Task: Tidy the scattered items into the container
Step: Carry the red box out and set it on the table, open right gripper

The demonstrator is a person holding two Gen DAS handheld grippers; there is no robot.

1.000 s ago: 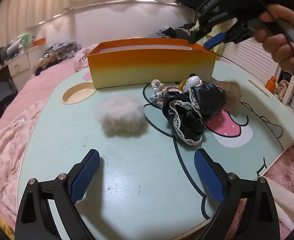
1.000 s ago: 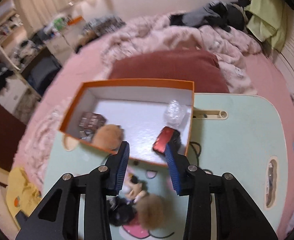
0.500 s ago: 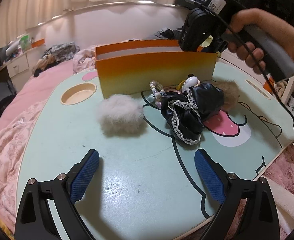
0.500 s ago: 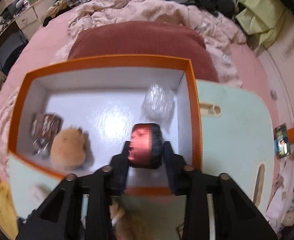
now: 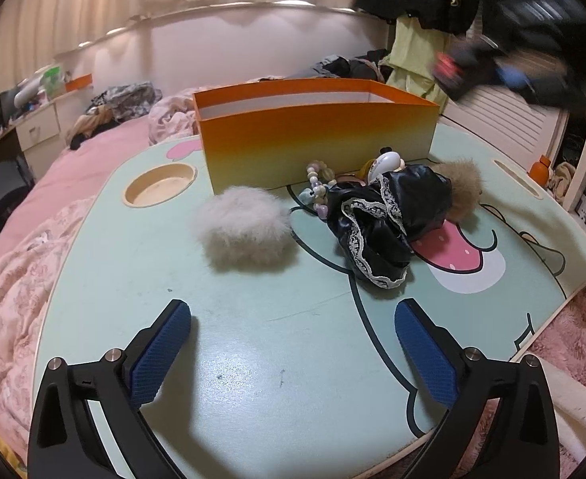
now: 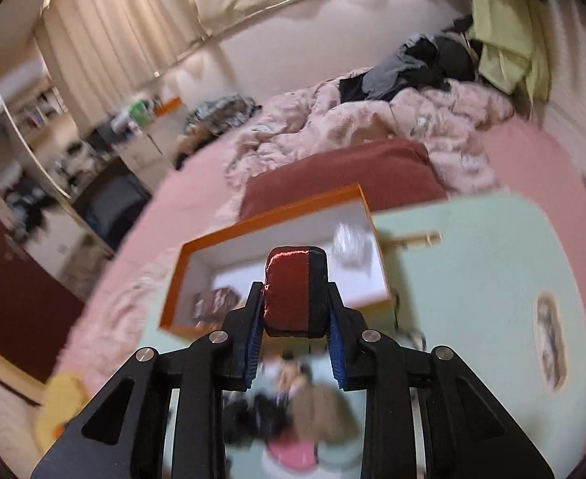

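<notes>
The right gripper is clenched on a small padded red-and-black pouch, carried in the air on the near side of the orange cardboard box with the white inside. The left gripper has nothing between its blue pads; its jaws are opening wide above the mint-green cartoon-printed lap table.

By my reading the tidying is partly done. In the box lie a crinkled clear wrapper and a dark patterned packet. On the table, in front of the box, remain a white fluffy pom-pom, a pastel bead string, a black satin cloth with white lace trim, a tan fluffy ball and a small white toy
</notes>
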